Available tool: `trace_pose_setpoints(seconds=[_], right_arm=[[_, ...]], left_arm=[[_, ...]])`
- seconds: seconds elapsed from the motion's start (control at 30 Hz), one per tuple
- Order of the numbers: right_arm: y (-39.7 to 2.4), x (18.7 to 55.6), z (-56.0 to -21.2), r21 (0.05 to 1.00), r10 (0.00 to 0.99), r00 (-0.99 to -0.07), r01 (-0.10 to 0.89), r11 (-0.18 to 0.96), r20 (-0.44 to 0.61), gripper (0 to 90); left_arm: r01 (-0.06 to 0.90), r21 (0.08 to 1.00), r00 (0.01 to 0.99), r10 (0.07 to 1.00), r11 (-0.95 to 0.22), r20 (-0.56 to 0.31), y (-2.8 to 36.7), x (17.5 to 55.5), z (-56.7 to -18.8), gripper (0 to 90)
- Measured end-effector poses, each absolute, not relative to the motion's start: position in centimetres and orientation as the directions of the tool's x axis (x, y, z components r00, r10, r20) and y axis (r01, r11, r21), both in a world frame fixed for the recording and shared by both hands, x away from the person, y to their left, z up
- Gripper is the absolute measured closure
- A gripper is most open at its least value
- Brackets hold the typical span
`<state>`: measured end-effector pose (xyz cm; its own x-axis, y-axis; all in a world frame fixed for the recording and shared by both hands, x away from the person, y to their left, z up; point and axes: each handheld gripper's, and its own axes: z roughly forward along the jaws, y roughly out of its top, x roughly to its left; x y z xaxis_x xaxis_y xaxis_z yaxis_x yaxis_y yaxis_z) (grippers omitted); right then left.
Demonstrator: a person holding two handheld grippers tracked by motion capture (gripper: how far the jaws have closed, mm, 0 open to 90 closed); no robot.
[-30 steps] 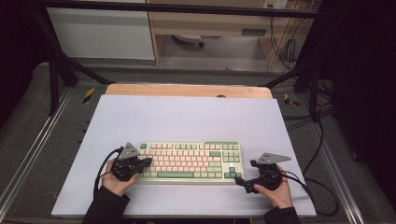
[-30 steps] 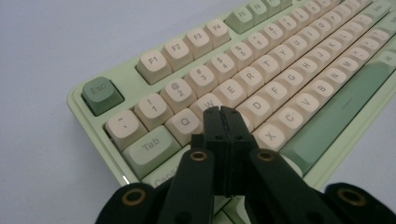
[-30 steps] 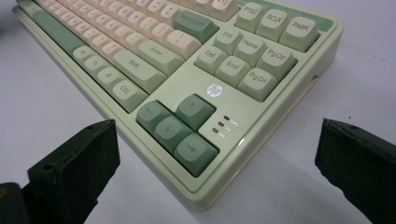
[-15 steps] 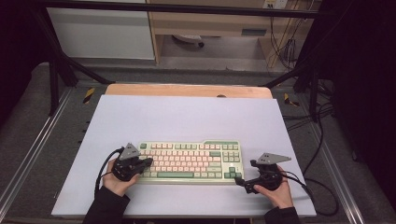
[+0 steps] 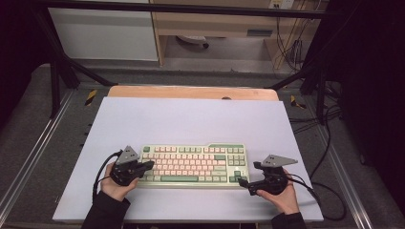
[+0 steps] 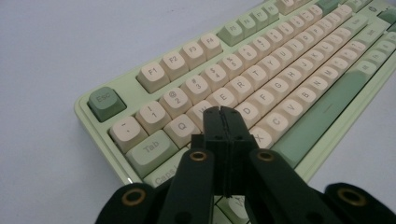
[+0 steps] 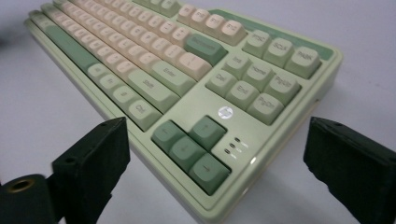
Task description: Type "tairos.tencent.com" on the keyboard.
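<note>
A pale green keyboard (image 5: 193, 164) with cream and green keys lies near the front of the white table top (image 5: 191, 121). My left gripper (image 5: 147, 166) is at its left end, shut with nothing between its jaws. In the left gripper view the joined tips (image 6: 221, 112) hover over the keyboard (image 6: 280, 70) near the W and S keys; I cannot tell whether they touch. My right gripper (image 5: 244, 183) is at the front right corner. Its jaws have just been closing but still stand open. In the right gripper view (image 7: 217, 158) that corner of the keyboard (image 7: 261, 84), with the arrow keys, lies between them untouched.
A wooden strip (image 5: 191, 92) runs along the table's back edge. Black frame posts (image 5: 55, 76) stand at both back corners. Loose cables (image 5: 329, 157) trail on the grey floor to the right. A cabinet (image 5: 102, 33) stands behind.
</note>
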<state>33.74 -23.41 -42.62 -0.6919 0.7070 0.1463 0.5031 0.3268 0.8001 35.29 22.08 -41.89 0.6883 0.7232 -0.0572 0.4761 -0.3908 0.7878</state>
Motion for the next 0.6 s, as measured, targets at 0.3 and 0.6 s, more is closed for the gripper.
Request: trace_pose_setpoints(seconds=[0.3, 0.6], right_arm=[[-21.4, 34.1, -41.7, 0.818, 0.658, -0.738, 0.465, 0.339, 0.147, 30.5], [-18.5, 34.6, -40.8, 0.823, 0.613, -0.774, 0.446, 0.353, 0.157, 51.6]], left_arm=[[0.484, 0.786, 0.686, 0.724, -0.384, -0.069, 22.2, 35.4, -42.0, 90.0], [0.482, 0.788, 0.690, 0.720, -0.383, -0.072, 22.2, 35.4, -42.0, 90.0]])
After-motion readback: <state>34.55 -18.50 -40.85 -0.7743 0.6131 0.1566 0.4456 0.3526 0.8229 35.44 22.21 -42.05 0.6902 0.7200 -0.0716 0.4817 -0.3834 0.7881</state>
